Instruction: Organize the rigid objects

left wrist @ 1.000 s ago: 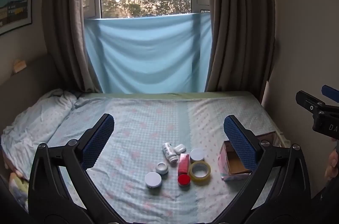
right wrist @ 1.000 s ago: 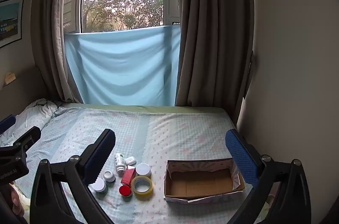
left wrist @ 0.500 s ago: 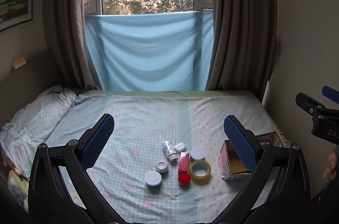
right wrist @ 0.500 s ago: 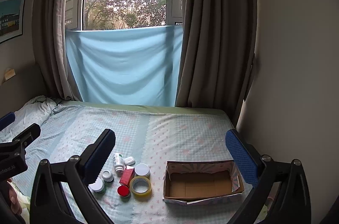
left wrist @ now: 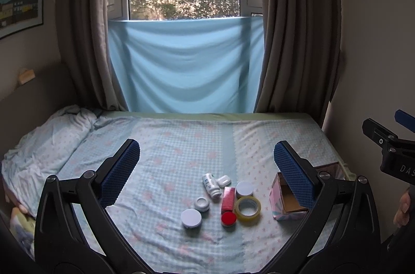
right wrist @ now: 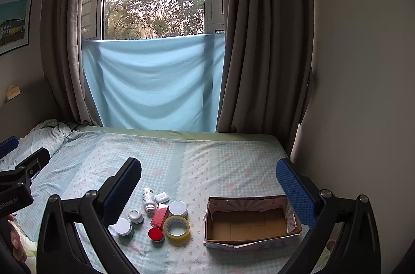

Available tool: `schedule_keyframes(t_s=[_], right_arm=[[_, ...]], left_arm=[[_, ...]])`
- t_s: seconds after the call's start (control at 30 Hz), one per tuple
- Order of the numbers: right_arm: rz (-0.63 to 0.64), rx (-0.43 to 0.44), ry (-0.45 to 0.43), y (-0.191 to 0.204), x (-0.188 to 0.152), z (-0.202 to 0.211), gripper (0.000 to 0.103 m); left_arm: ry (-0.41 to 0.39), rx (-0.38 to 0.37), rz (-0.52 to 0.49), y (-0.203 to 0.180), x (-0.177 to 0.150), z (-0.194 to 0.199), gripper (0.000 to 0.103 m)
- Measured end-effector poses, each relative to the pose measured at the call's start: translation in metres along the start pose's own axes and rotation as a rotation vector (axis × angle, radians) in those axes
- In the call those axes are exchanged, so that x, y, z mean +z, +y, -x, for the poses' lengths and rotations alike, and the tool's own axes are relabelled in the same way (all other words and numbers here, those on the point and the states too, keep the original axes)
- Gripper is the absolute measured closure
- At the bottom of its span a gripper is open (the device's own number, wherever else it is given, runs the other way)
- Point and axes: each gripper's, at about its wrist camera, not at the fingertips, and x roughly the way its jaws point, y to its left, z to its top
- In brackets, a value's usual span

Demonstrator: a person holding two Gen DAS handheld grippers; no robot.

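A cluster of small things lies on the bed: a white pill bottle [left wrist: 210,184] on its side, a small white case [left wrist: 224,180], a red box [left wrist: 228,198], a roll of yellow tape [left wrist: 247,207], a red-lidded jar [left wrist: 228,218] and three white-lidded jars [left wrist: 191,218]. The cluster also shows in the right wrist view, with the tape [right wrist: 176,226] and red box [right wrist: 159,215]. An empty cardboard box [right wrist: 250,222] sits to their right. My left gripper [left wrist: 206,167] and right gripper [right wrist: 208,185] are both open, empty, held above the bed.
The bed [left wrist: 181,144] has a light blue patterned sheet, with a rumpled quilt [left wrist: 46,134] at the far left. A wall [right wrist: 363,92] runs close along the right side. Curtains and a window stand behind the bed.
Both views have tilted up very slightly. The things on the bed have not moved and both grippers stay open.
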Motion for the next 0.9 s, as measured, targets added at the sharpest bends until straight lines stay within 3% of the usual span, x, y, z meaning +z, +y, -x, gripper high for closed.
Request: schedule_keyframes(t_s=[0.9], right_arm=[[0.017,0.005,-0.015,0.013,-0.004,0.003,0.0]], left_arm=[[-0.001,0.002,-0.001,0.006,0.003,0.003,0.0]])
